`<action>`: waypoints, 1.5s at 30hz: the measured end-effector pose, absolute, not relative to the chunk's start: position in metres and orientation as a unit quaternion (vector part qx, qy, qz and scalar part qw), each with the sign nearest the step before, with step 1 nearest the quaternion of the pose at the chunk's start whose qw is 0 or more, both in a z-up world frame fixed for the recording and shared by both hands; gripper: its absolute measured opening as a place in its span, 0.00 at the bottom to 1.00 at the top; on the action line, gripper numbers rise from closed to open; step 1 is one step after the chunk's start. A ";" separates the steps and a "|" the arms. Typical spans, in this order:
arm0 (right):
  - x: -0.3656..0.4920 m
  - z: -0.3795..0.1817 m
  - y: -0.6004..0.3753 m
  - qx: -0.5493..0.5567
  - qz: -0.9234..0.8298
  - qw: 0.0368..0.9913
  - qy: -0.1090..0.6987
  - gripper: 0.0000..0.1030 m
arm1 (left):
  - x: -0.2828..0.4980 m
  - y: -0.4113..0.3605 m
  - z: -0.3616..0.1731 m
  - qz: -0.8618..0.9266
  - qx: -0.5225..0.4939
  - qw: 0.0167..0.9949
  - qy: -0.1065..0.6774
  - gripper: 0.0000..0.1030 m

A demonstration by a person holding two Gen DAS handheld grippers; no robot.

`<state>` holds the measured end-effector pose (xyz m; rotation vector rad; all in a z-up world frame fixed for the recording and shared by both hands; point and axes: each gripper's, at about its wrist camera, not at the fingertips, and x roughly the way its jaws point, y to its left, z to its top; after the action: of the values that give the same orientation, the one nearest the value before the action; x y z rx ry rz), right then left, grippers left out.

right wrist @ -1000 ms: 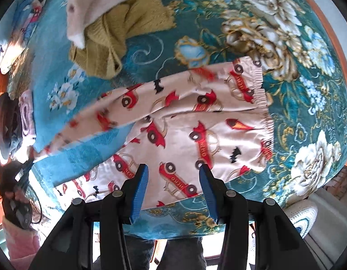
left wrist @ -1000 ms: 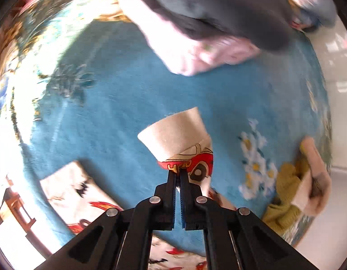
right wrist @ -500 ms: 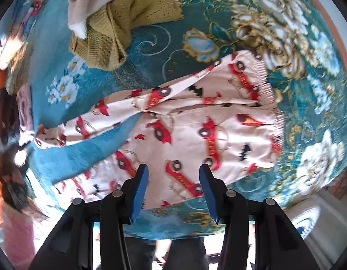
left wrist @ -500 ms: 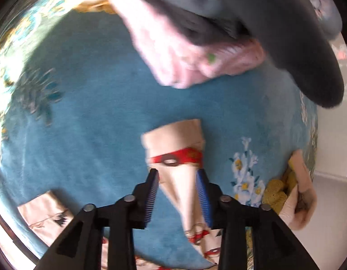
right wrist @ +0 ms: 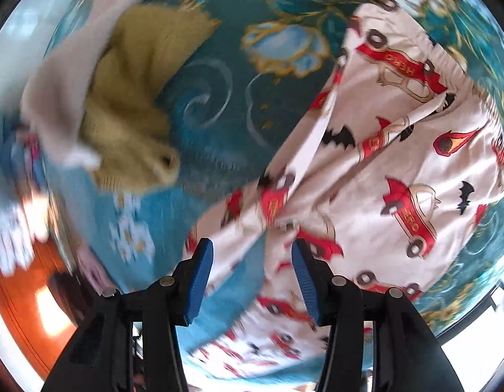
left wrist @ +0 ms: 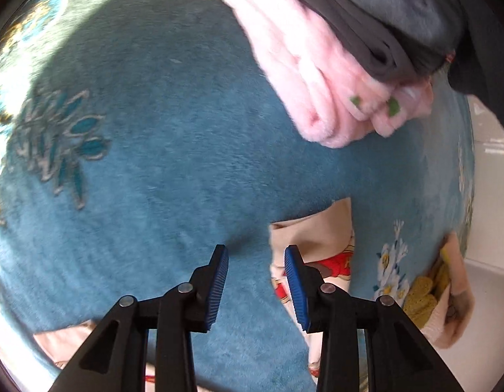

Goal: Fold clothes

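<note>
A home, living-room floor by the look, plush blue floral carpet with pale tile beside it, folded pink and grey garments, mustard knit, car-print children's pyjama trousers spread out

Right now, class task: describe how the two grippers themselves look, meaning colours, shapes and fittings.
The left gripper and right gripper look alike: matte black angular frames with triangular cut-outs, round silver pivot bolts, and two fingers each faced with ribbed blue pads. No cables, markings or sleeves show in either view.
</note>
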<state>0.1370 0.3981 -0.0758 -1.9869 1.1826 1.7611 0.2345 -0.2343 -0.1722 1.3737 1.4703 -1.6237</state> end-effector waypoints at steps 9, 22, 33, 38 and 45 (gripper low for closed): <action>0.123 -0.116 0.412 -0.669 0.566 0.193 0.441 0.50 | 0.231 -0.243 -0.172 -0.616 0.520 0.278 0.523 0.14; 0.034 -0.073 0.408 -0.638 0.637 0.153 0.404 0.04 | 0.269 -0.278 -0.145 -0.648 0.475 0.262 0.536 0.02; 0.055 -0.058 0.406 -0.574 0.657 0.091 0.480 0.45 | 0.276 -0.227 -0.170 -0.653 0.512 0.211 0.516 0.14; 0.113 -0.043 0.418 -0.582 0.651 0.087 0.479 0.46 | 0.244 -0.203 -0.170 -0.657 0.504 0.240 0.506 0.11; 0.175 -0.056 0.452 -0.590 0.617 0.130 0.504 0.46 | 0.242 -0.205 -0.161 -0.647 0.531 0.249 0.487 0.15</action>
<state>0.1749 0.4524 -0.0555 -1.7144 1.4653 1.7911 0.2423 -0.2049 -0.1607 1.4471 1.3278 -1.7617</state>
